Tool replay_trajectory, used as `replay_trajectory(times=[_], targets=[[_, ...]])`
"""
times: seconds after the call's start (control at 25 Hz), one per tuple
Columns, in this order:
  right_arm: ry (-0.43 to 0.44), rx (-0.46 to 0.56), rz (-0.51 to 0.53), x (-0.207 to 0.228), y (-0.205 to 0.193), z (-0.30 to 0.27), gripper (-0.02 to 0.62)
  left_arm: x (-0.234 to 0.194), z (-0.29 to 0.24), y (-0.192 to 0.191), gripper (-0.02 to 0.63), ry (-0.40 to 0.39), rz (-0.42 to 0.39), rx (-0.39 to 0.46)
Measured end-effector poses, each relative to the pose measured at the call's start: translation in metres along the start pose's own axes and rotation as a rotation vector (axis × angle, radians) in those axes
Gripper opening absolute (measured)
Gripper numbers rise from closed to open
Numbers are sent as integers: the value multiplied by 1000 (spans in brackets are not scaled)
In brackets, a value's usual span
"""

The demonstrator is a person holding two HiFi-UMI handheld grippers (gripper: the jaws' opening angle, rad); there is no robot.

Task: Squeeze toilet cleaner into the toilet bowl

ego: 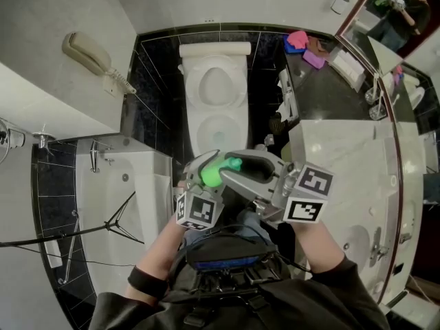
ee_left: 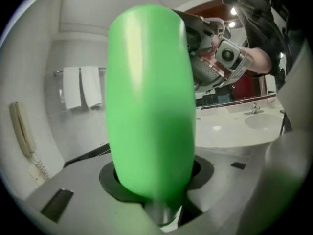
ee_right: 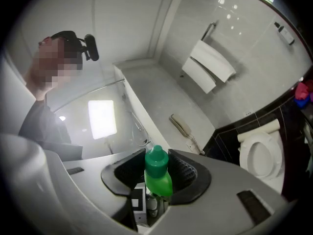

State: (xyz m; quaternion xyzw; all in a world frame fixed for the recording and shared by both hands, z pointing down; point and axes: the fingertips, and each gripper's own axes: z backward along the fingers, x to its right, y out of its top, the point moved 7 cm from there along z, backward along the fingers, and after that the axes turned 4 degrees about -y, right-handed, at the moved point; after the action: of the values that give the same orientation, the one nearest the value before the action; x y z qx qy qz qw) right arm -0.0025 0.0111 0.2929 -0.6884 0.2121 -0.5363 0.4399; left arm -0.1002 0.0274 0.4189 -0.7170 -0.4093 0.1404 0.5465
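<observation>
holds the green plastic toilet cleaner bottle [ego: 214,174] in mid-air close in front of the torso, lying near level, short of the bowl and not over it. clamps the fat bottle body with the left gripper [ego: 205,177], jaws pressed on both sides; fills most of the left gripper view with green. pinches the darker green screw cap [ee_right: 156,161] with the right gripper [ee_right: 155,173], ribbed black pads closed against both sides of the cap, nothing else between them. keeps the cap on, no cleaner visible outside the bottle.

judged step: uncapping, step 1 of about 3 (cap off, carry over bowl, squeeze). squeezing not begun.

next move, as a guess: needs a twist of the cap by the right gripper against a steady left hold. calls for a firm but not crushing left grip, given soft plastic likely to spurt once the cap loosens. then needs the bottle carried forward and the nozzle tipped down over the bowl.

outward: faces the white ceramic toilet [ego: 218,108] straight ahead, lid up, bowl open, well apart from the bottle, on black tiled floor [ego: 148,115]. leaves the white bathtub [ego: 124,184] at left, the beige wall phone [ego: 89,55] above it, and the pale marble vanity counter [ego: 344,157] at right as a possible spot for the cap.
</observation>
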Motion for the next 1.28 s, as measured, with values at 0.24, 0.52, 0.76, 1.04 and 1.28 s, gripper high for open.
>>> replay_trajectory(times=[0.24,0.52,0.76,1.04,1.28], targets=[[-85,-79,-147,1,-10,0,160,-4,4,-15,195,81,-101,-54],[25,-20,-45,-6,-5,-3,165,4,12,-6,195,-175,39,20],[230,16,254,-33,9,0,255,17,29,16,196,-633,129,103],[277,-75,696,-43,15,4,253,16,43,17,196,-893,98,77],[336,-199,943,-51,14,2,221,18,44,13,196,-936,26,9]])
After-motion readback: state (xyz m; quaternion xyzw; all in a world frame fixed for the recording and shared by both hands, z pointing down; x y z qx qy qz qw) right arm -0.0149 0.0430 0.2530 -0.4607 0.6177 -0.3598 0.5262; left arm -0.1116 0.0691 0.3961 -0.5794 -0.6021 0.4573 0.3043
